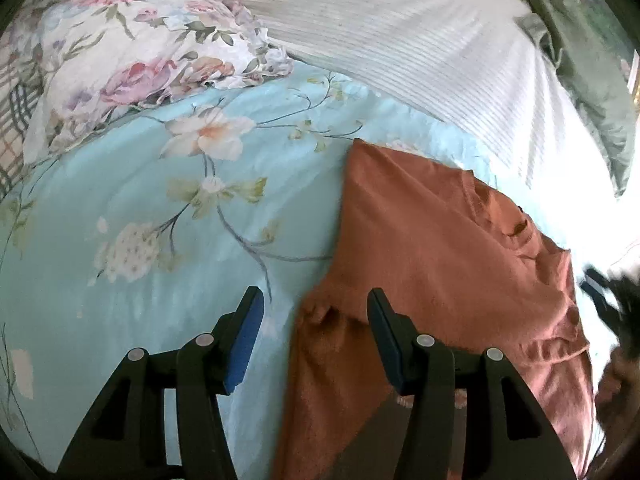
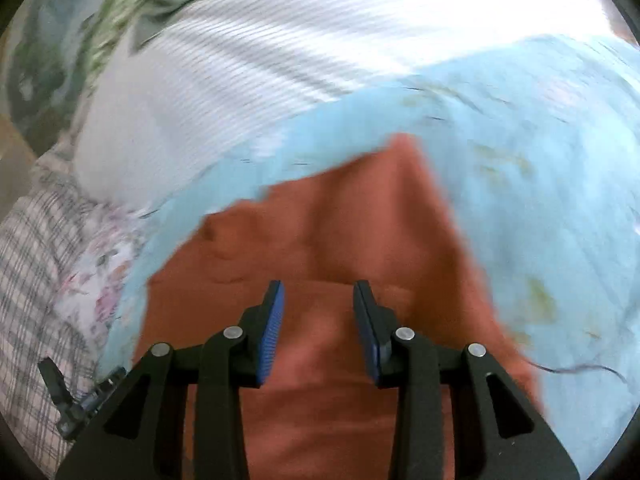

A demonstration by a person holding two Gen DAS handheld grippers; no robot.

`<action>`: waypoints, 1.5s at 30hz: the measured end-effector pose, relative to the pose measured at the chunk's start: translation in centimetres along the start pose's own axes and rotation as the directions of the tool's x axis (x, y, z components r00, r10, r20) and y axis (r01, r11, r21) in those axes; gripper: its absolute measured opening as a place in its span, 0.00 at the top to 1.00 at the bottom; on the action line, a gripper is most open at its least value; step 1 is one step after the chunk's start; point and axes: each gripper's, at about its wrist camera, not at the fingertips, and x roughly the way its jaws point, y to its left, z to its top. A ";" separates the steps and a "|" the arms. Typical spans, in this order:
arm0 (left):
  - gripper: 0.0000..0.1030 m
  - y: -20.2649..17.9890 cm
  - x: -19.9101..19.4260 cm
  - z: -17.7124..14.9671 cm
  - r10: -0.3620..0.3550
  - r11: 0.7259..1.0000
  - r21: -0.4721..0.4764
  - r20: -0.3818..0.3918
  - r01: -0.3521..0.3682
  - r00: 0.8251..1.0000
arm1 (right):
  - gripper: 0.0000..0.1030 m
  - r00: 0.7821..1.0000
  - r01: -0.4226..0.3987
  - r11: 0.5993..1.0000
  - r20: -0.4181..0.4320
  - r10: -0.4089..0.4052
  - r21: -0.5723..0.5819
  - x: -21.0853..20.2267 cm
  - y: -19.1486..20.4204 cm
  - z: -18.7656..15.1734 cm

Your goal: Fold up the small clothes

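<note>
A small rust-orange garment (image 1: 432,264) lies flat on a light blue floral bedsheet (image 1: 168,240). My left gripper (image 1: 316,300) is open and empty, hovering over the garment's left edge near a gathered seam. In the right wrist view, which is blurred by motion, the same garment (image 2: 320,224) lies below my right gripper (image 2: 319,292), which is open and empty above the cloth. The right gripper also shows as a dark blurred shape at the right edge of the left wrist view (image 1: 612,300). The left gripper's tip shows at the lower left of the right wrist view (image 2: 72,396).
A floral pillow (image 1: 140,56) and a plaid cloth (image 1: 24,92) lie at the far left. A white striped blanket (image 1: 420,40) lies behind the garment, with a green cloth (image 1: 580,60) at the far right.
</note>
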 end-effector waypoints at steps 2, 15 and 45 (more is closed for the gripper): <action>0.47 -0.5 0.9 0.8 0.012 1.000 0.019 -0.009 -0.012 1.000 | 0.64 1.000 0.008 1.000 -0.027 -0.008 0.010 0.2 -1.3 -0.3; 0.45 -2.0 5.8 1.4 0.134 0.983 0.134 -0.070 -0.123 0.989 | 0.95 0.999 0.014 0.994 -0.051 -0.020 -0.111 0.0 0.1 -0.2; 0.39 -1.3 0.9 -1.4 0.076 0.991 0.113 -0.096 -0.065 0.992 | 0.50 0.990 0.142 0.987 -0.011 -0.143 -0.069 -5.5 -0.5 -6.0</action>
